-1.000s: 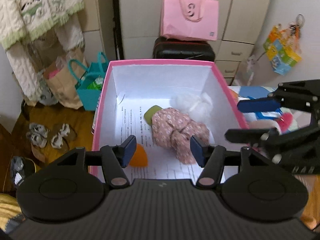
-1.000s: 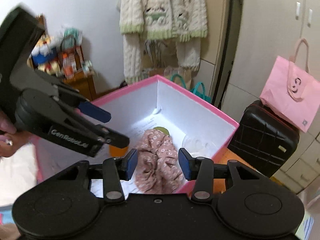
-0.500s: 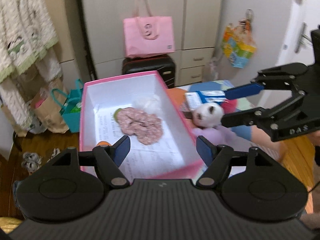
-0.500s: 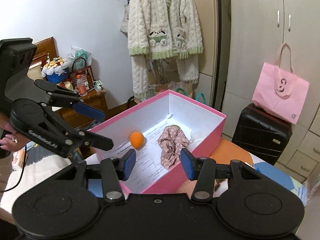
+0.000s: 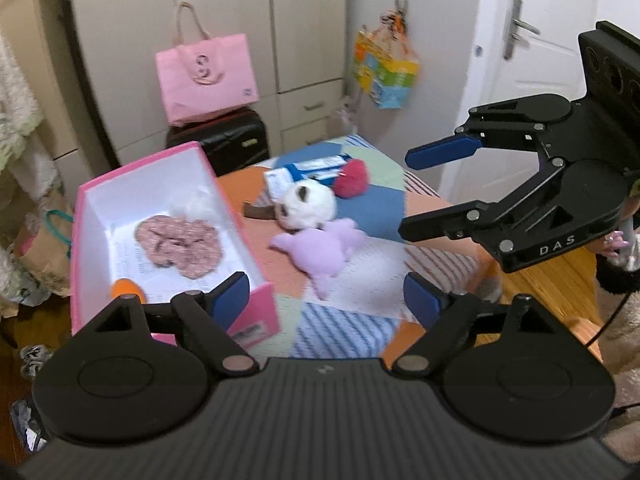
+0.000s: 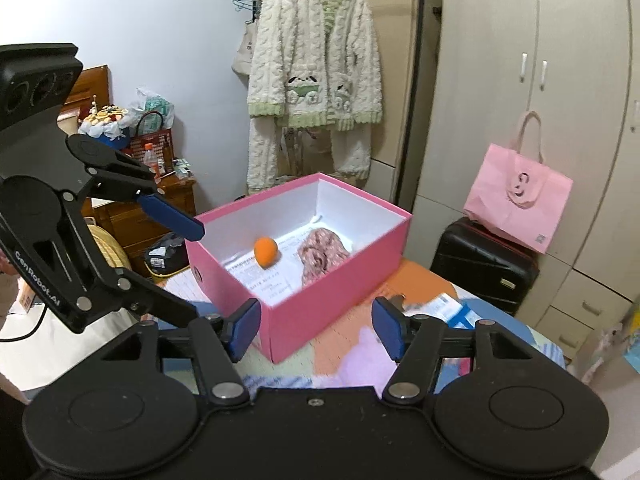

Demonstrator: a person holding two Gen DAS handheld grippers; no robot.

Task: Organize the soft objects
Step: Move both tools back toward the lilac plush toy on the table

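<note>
Both grippers, left gripper (image 5: pixel 326 300) and right gripper (image 6: pixel 316 328), are opening and empty; floral cloth (image 5: pixel 180 246) and orange ball (image 6: pixel 266 252) lie boxed beyond the jaws; purple plush (image 5: pixel 320 250) and panda (image 5: pixel 306 206) remain ahead.

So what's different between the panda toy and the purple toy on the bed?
The panda toy is white with dark patches; the purple toy is plain lilac. The panda toy looks round like a ball, while the purple toy sprawls flat with limbs out. The panda toy lies farther from the camera. Both are plush and lie outside the pink box.
</note>
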